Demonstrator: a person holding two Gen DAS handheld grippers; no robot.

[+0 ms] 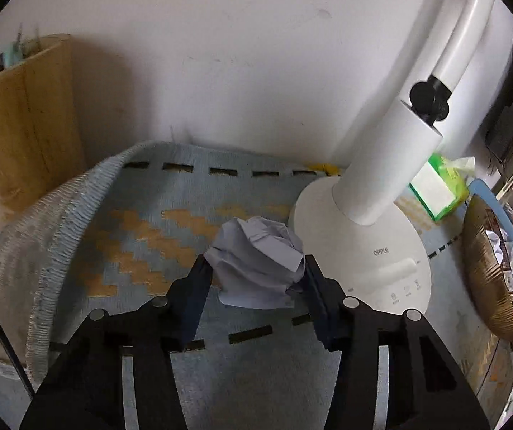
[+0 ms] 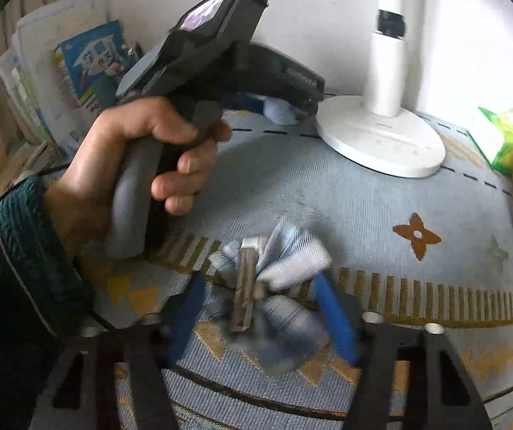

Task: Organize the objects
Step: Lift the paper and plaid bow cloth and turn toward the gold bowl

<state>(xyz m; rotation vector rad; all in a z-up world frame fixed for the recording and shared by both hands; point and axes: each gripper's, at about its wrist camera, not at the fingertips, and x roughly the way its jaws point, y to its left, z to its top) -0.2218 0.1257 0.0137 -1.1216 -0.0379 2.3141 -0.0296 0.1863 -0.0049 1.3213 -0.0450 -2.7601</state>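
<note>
- Nearest in the left wrist view, the left gripper [image 1: 254,268] has its two dark fingers closed against both sides of a crumpled ball of white paper [image 1: 256,261]; the paper sits squeezed between the pads, over the blue rug [image 1: 156,251].
- Close to the lens in the right wrist view, the right gripper [image 2: 260,294] shows blue fingers [image 2: 335,319] set on either side of a crinkled blue-and-white wrapper [image 2: 288,265] lying on the rug; the picture is blurred here, and a gap shows between each pad and the wrapper, so the jaws stand apart and are not pressing it.
- A narrow brownish stick-like piece [image 2: 243,286] lies across the wrapper, between the blue fingers; what it is cannot be told.
- Further out in the same view, a hand [image 2: 141,165] in a dark green knitted sleeve [image 2: 16,258] grips the handle of the other gripper, whose tips reach the foot of a white lamp base [image 2: 381,136].
- Just right of the paper ball, that round lamp base [image 1: 374,261] carries a white column [image 1: 392,150] rising toward the wall.
- Beyond the base lies a green tissue pack [image 1: 439,186], and at the right edge a brown wicker basket [image 1: 489,268] holds scraps of paper.
- Farthest left, a cardboard box [image 1: 19,122] stands against the white wall, beside the rug's turned-up edge.
</note>
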